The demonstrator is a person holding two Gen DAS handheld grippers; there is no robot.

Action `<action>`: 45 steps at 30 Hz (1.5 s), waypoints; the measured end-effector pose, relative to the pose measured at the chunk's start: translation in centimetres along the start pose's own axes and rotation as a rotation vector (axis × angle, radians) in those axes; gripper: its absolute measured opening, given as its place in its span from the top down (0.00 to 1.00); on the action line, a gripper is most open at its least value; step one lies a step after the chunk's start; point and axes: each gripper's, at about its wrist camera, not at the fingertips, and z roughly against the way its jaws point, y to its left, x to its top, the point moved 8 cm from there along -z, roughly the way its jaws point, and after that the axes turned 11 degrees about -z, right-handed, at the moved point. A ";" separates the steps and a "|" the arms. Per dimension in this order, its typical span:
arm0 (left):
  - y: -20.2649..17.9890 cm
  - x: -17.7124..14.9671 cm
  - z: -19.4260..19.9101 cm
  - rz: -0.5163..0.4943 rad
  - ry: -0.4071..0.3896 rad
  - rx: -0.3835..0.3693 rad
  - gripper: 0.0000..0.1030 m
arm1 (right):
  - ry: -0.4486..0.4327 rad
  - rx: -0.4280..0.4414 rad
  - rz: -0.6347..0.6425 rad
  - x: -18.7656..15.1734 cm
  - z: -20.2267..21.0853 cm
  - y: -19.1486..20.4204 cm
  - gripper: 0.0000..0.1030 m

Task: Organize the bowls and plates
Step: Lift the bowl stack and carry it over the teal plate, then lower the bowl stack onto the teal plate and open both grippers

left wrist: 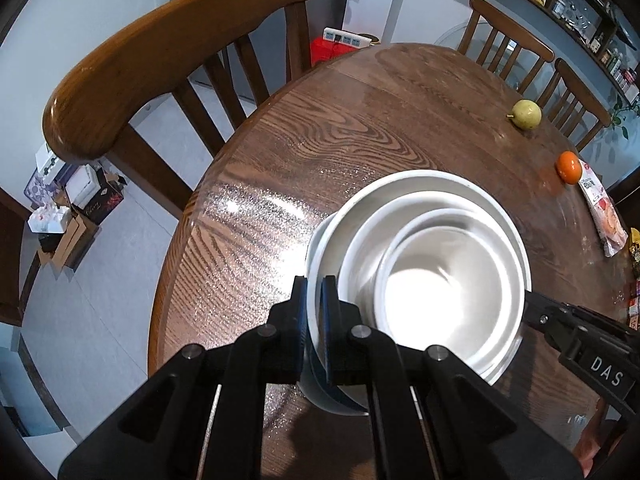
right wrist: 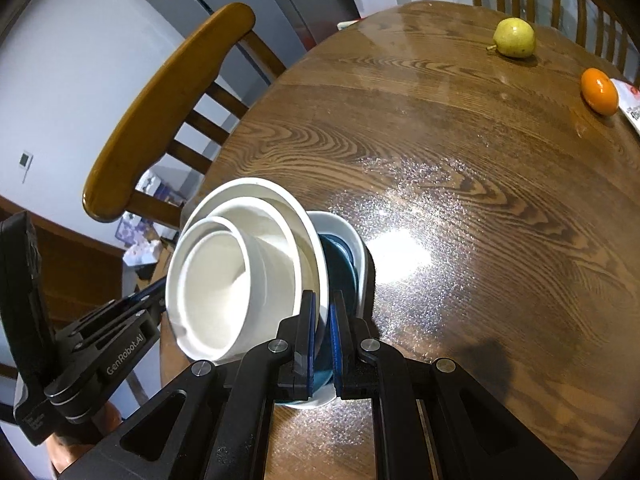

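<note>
A nested white stack (left wrist: 432,276) near the worktop's (left wrist: 340,128) near edge is pinched by both tongs (left wrist: 314,292) (right wrist: 324,312) at opposite rims. A blue bowl (right wrist: 340,264) underneath is seen only from the right wrist.

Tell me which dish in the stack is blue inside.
It is the bottom dish, under the nested white bowls. Its inside is dark blue, while the three bowls above it are white throughout. The right gripper has its jaws on the stack's rim there.
</note>
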 end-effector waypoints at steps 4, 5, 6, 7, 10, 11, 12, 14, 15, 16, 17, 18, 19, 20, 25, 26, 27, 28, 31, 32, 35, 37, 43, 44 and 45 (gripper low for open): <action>-0.1 0.2 -0.1 -0.008 0.000 0.006 0.98 | 0.006 0.000 -0.004 0.2 -0.3 0.0 0.90; -0.1 0.2 -0.1 -0.013 0.001 0.008 0.97 | 0.009 0.001 -0.007 0.2 -0.3 0.0 0.90; -0.1 0.3 -0.1 -0.018 0.002 0.010 0.98 | 0.012 0.003 -0.012 0.2 -0.3 -0.1 0.90; -0.1 0.3 -0.1 -0.021 0.003 0.010 0.97 | 0.015 0.006 -0.019 0.3 -0.3 -0.2 0.90; -0.2 0.3 -0.2 -0.028 0.004 0.005 0.97 | 0.019 0.010 -0.031 0.3 -0.3 -0.5 0.90; -0.3 0.3 -0.2 -0.030 0.005 0.005 0.97 | 0.017 0.006 -0.024 0.3 -0.3 -0.4 0.90; -0.2 0.3 -0.2 -0.030 0.004 0.004 0.97 | 0.017 0.004 -0.022 0.4 -0.3 -0.4 0.90; -0.3 0.3 -0.3 -0.029 0.006 0.006 0.97 | 0.019 0.004 -0.024 0.4 -0.3 -0.5 0.90; -0.3 0.2 -0.3 -0.030 0.006 0.006 0.97 | 0.015 0.000 -0.018 0.4 -0.3 -0.5 0.90; -0.4 0.2 -0.3 -0.033 0.006 0.007 0.97 | 0.011 -0.005 -0.014 0.4 -0.3 -0.5 0.90; -0.5 0.2 -0.4 -0.034 0.007 0.008 0.97 | 0.008 -0.009 -0.010 0.4 -0.2 -0.6 0.90; -0.5 0.1 -0.4 -0.035 0.008 0.009 0.97 | 0.002 -0.016 -0.003 0.5 -0.2 -0.6 0.90; -0.5 0.1 -0.5 -0.036 0.008 0.011 0.97 | -0.001 -0.020 0.002 0.5 -0.1 -0.5 0.90; -0.5 0.2 -0.5 -0.036 0.009 0.012 0.97 | -0.004 -0.026 0.009 0.6 -0.1 -0.5 0.90; -0.6 0.2 -0.5 -0.040 0.009 0.025 0.96 | -0.020 -0.044 0.029 0.7 0.0 -0.3 0.90; -0.6 0.2 -0.5 -0.042 0.008 0.027 0.96 | -0.020 -0.044 0.029 0.7 0.0 -0.3 0.90; -0.6 0.2 -0.5 -0.042 0.008 0.030 0.96 | -0.025 -0.050 0.036 0.8 0.1 -0.2 0.90; -0.6 0.2 -0.5 -0.041 0.008 0.030 0.96 | -0.028 -0.053 0.039 0.8 0.1 -0.1 0.90; -0.7 0.2 -0.5 -0.045 0.006 0.038 0.94 | -0.038 -0.064 0.050 0.9 0.3 0.0 0.90; -0.7 0.2 -0.4 -0.046 0.005 0.038 0.94 | -0.043 -0.069 0.055 1.0 0.4 0.0 0.90; -0.8 0.3 -0.3 -0.046 0.000 0.039 0.93 | -0.058 -0.082 0.063 1.1 0.7 0.0 0.90; -0.8 0.4 -0.2 -0.051 -0.007 0.048 0.93 | -0.076 -0.090 0.075 1.2 1.1 0.1 0.90; -0.7 0.6 0.2 -0.051 -0.021 0.054 0.93 | -0.078 -0.083 0.071 1.2 1.5 0.1 0.90; -0.7 0.6 0.2 -0.050 -0.023 0.054 0.93 | -0.078 -0.082 0.071 1.2 1.5 0.1 0.90; -0.8 0.6 0.2 -0.050 -0.024 0.054 0.93 | -0.080 -0.083 0.071 1.2 1.6 0.1 0.90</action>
